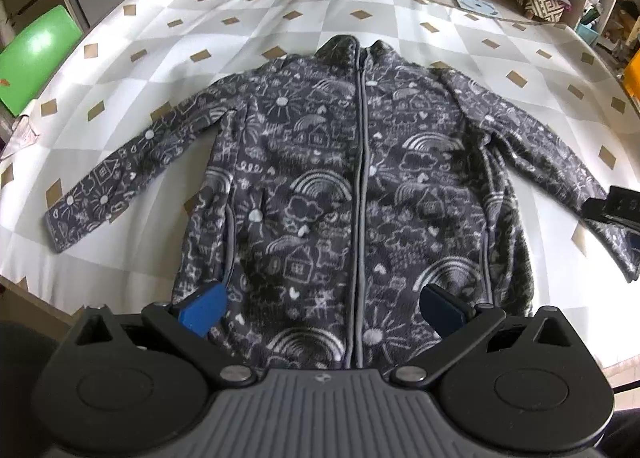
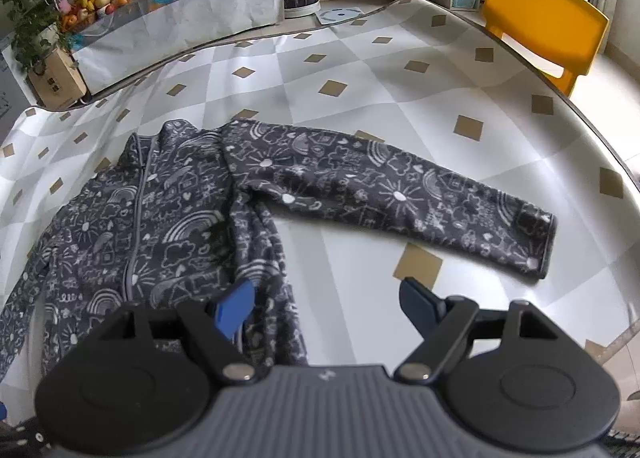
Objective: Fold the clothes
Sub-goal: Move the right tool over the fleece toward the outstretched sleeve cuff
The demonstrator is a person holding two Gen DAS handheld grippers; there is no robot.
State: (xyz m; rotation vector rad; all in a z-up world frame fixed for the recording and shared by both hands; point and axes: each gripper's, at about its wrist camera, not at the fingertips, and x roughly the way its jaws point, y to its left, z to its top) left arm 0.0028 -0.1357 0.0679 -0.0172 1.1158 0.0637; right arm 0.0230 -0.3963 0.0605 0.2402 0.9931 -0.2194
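Right now your left gripper point(image 1: 320, 312) and right gripper point(image 2: 326, 308) both stand with fingers apart, holding nothing. One jacket point(image 1: 340, 193) lies flat at frame centre on the table point(image 1: 400, 17), two sleeves spread. If you pinch only the fleece's top layer, it may bunch and fold crooked.

The jacket point(image 1: 320, 185) fills the middle of the table point(image 1: 120, 49), sleeves spread to both sides; bare cloth lies open beyond the collar and around the right sleeve point(image 2: 400, 193). A yellow chair point(image 2: 544, 25) stands close off the table's far right edge; a green chair point(image 1: 36, 53) off the left.
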